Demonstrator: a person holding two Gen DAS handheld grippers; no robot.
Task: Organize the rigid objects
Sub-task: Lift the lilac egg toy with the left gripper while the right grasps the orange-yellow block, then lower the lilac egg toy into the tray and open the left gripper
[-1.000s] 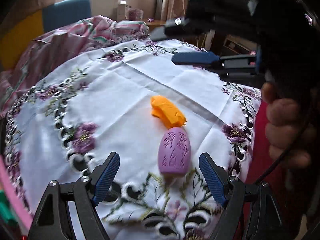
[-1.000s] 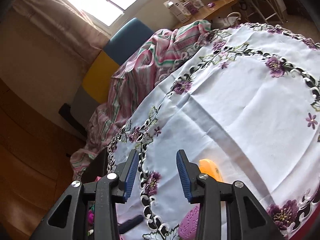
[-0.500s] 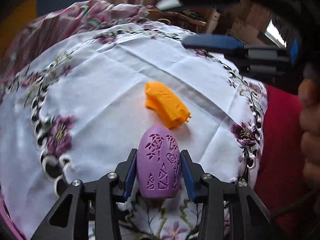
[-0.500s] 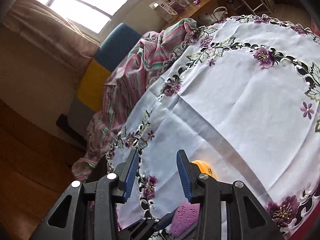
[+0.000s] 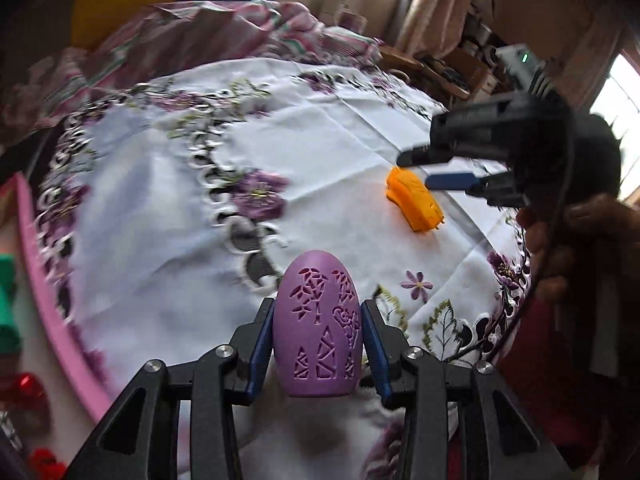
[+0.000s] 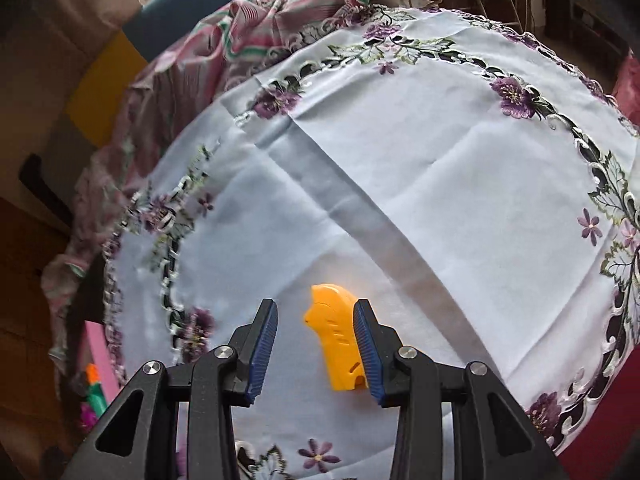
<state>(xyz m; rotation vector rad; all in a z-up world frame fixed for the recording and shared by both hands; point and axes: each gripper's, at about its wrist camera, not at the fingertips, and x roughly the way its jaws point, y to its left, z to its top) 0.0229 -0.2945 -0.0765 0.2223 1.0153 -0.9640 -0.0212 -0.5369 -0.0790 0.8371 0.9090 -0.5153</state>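
My left gripper (image 5: 317, 342) is shut on a purple egg (image 5: 318, 326) with cut-out patterns and holds it above the white embroidered tablecloth (image 5: 160, 208). An orange plastic piece (image 5: 414, 199) lies on the cloth to the right. My right gripper (image 6: 316, 342) is open and hangs over that orange piece (image 6: 338, 346), which shows between its fingers, closer to the right one; I cannot tell whether they touch. The right gripper also shows in the left wrist view (image 5: 440, 170) just above the orange piece.
A pink tray edge (image 5: 48, 300) runs along the left, with green and red items beside it. A pink striped cloth (image 6: 224, 36) is bunched at the table's far side. A hand (image 5: 580, 248) holds the right gripper at the right.
My left gripper closed on the purple egg, lifted it and swung left. My right gripper came down over the orange piece, which now sits between its fingers.
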